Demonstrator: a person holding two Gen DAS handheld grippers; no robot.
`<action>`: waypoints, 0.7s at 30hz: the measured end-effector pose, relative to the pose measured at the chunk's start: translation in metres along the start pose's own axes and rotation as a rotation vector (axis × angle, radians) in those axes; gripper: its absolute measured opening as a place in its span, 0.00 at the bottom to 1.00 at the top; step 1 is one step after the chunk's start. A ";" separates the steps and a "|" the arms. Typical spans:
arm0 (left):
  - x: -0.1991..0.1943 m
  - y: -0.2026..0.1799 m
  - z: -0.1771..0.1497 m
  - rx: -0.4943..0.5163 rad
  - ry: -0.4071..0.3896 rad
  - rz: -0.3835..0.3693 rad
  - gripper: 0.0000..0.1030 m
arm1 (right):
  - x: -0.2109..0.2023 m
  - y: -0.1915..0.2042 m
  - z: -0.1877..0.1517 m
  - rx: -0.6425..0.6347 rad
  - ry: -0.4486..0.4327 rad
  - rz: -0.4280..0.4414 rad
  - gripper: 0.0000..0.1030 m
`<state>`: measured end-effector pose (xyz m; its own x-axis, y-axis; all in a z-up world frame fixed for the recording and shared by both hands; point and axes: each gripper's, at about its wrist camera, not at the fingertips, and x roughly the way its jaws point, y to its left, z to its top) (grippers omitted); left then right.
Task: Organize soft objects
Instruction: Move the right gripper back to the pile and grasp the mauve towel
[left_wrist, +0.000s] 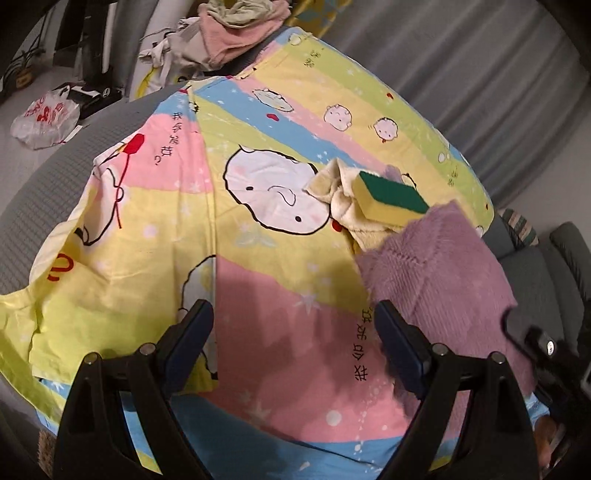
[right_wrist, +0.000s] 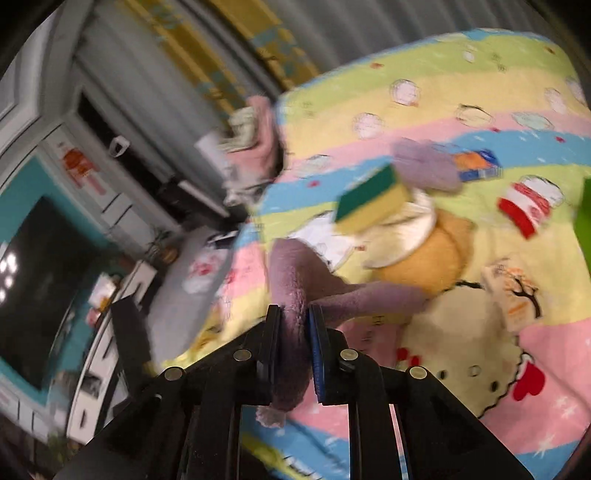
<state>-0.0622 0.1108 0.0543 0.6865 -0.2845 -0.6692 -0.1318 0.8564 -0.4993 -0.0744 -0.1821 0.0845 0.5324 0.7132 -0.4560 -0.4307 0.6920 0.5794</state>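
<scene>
While tilted downward, right claw (right_wrist: 293, 314) grips purple towel (right_wrist: 291, 295); left claw (left_wrist: 295, 317) gapes empty.

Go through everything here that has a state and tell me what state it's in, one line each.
Left claw: open, holding nothing.
Right claw: shut on the purple towel.
Sponge: green side up, lying on the cream cloth.
Cream cloth: crumpled on the cartoon sheet.
Purple towel: edge pinched, draped.
</scene>
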 end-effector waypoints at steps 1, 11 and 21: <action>0.000 0.001 0.001 -0.006 -0.001 0.005 0.86 | -0.001 0.008 -0.003 -0.028 0.002 0.013 0.16; 0.007 -0.004 -0.006 0.029 0.038 0.019 0.86 | 0.055 -0.048 -0.013 0.102 0.198 -0.255 0.16; 0.008 -0.023 -0.024 0.141 0.129 -0.004 0.86 | 0.045 -0.054 -0.001 0.089 0.174 -0.194 0.82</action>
<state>-0.0714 0.0782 0.0472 0.5880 -0.3330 -0.7371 -0.0212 0.9046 -0.4257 -0.0282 -0.1871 0.0323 0.4621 0.5818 -0.6694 -0.2629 0.8107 0.5231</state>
